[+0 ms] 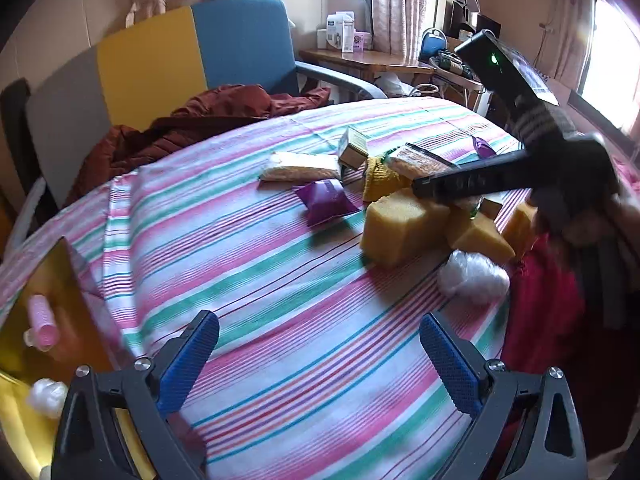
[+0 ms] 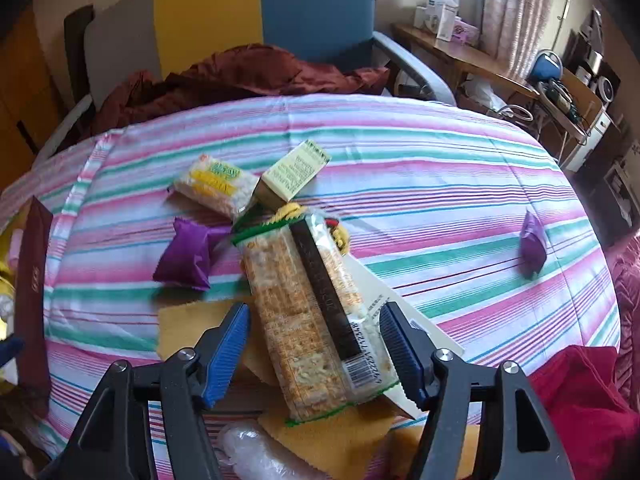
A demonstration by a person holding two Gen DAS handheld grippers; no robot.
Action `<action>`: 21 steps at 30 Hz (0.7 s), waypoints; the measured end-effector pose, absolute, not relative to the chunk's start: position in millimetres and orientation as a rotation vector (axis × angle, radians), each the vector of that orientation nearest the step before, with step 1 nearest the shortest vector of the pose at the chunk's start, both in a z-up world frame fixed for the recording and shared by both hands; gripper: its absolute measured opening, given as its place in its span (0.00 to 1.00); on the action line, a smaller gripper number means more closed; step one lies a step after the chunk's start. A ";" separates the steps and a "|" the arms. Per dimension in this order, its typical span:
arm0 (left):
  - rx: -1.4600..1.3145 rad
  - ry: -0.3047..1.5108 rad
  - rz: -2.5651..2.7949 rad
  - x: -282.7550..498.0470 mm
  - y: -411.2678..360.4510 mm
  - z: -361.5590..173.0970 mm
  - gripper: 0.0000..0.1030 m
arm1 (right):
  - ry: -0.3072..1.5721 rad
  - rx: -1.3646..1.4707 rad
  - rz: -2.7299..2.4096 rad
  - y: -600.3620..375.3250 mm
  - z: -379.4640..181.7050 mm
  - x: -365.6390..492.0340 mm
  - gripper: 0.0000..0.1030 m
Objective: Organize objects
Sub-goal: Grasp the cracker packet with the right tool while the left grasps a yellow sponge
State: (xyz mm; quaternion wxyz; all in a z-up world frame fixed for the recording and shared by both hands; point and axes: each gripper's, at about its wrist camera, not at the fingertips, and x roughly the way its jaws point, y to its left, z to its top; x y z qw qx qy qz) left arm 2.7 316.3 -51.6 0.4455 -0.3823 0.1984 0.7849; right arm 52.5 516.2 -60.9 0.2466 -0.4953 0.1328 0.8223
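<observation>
Right now I have the right gripper (image 2: pixel 314 354) straddling the long cracker packet (image 2: pixel 316 312), blue pads either side of its near end, gaps still showing on both flanks, so the jaws are partway wide and not yet pressing. The packet lies on top of the yellow sponges (image 2: pixel 192 326) near the front of the striped bedspread (image 2: pixel 420 168), its far end against a small green-and-white box (image 2: pixel 294 176), with a purple sachet (image 2: pixel 186 254) just to its left. To do this cleanly, I think I should sink a little further so the pads meet the packet's sides below its crinkly top film, square to its length, then close gently; it looks brittle and slippery, and a grip too near the end may let it droop or tip. That gripper points steeply down at the pile. My left gripper (image 1: pixel 318 356) hovers over bare bedspread, jaws wide and empty, angled downward, with a gold tray (image 1: pixel 60 280) holding a pink roller (image 1: pixel 42 320) at its left
</observation>
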 end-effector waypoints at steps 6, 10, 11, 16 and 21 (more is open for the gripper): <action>-0.960 0.461 1.906 -6.3 338.6 -58.0 0.98 | 0.421 -1.243 2.362 515.4 -49.3 62.5 0.50; -0.957 0.449 1.882 -12.3 359.6 -61.8 0.98 | 0.572 -1.087 2.431 527.0 -31.3 78.2 0.50; -0.954 0.452 1.875 -12.7 364.9 -62.5 0.98 | 0.604 -1.061 2.433 530.9 -29.1 80.7 0.50; -0.925 0.494 1.828 -13.9 396.3 -69.2 0.98 | 0.716 -0.978 2.423 546.4 -25.0 89.4 0.50; -0.946 0.508 1.775 -19.9 420.2 -82.0 0.91 | 0.757 -0.956 2.409 553.6 -26.5 91.1 0.50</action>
